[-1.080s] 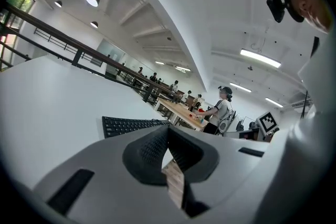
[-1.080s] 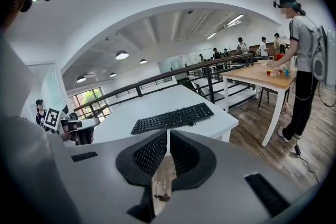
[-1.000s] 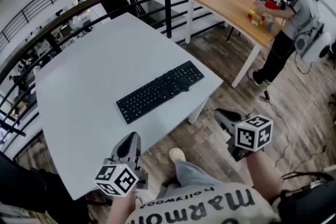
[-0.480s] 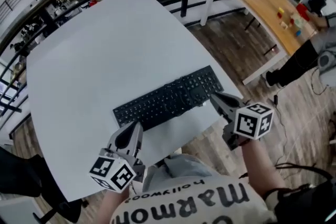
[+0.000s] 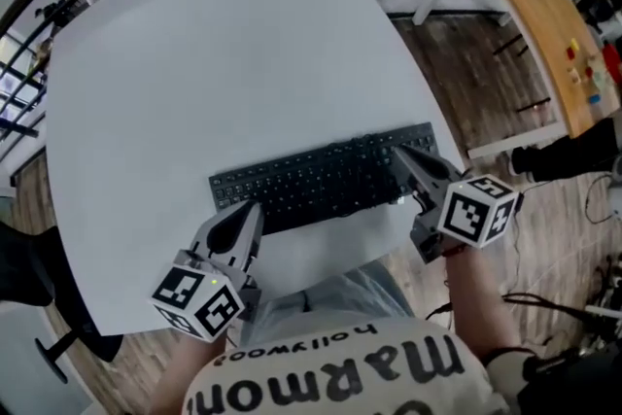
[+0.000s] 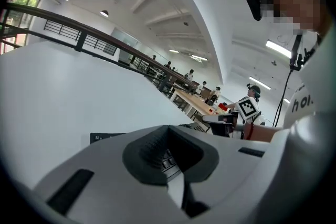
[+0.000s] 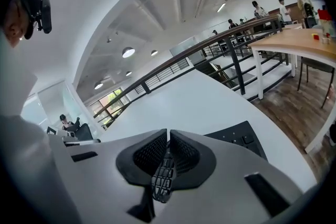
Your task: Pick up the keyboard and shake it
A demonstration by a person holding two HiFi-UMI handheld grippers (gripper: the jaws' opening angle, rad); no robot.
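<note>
— What has changed?
— Both tongs have come forward to the keyboard, which was well ahead of them before.
— And now?
— The keyboard lies flat on the white desk. The left tongs are at its near left corner and the right tongs over its right end, both pinched shut and holding nothing.
— Any writing?
— The shirt reads "hollywood", upside down, above larger letters beginning "Marmo".

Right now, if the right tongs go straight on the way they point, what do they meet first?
Most likely the keyboard: the shut right tongs angle down over its right end. Depth is unclear, so I can't tell whether they touch it yet.
</note>
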